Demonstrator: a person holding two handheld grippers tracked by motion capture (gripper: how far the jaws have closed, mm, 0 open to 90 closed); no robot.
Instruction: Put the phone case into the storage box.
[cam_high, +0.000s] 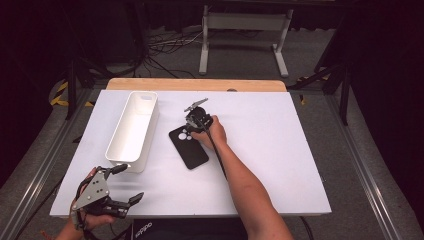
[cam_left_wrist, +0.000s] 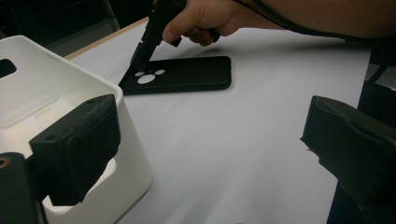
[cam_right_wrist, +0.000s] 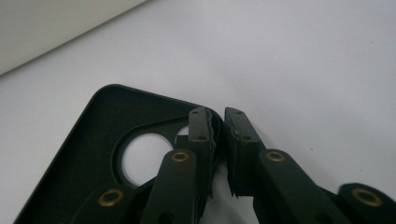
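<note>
A black phone case (cam_high: 190, 152) lies flat, inside up, on the white table, its camera cut-outs at the far end. My right gripper (cam_high: 186, 131) points down at that far end. In the right gripper view its jaws (cam_right_wrist: 219, 117) stand almost together over the case's (cam_right_wrist: 93, 140) corner rim beside the round cut-out, shut on it. From the left gripper view, the right gripper (cam_left_wrist: 136, 64) meets the case (cam_left_wrist: 187, 74) at its cut-out end. My left gripper (cam_high: 129, 184) rests at the table's near left corner, open (cam_left_wrist: 212, 140), with nothing between its pads.
A long white bin (cam_high: 150, 125) stands left of the case, its near end just beyond the left gripper's upper jaw; its rim (cam_left_wrist: 70, 65) is close by in the left gripper view. A wooden strip (cam_high: 195, 84) borders the table's far edge. Bare tabletop (cam_high: 280, 150) lies to the right.
</note>
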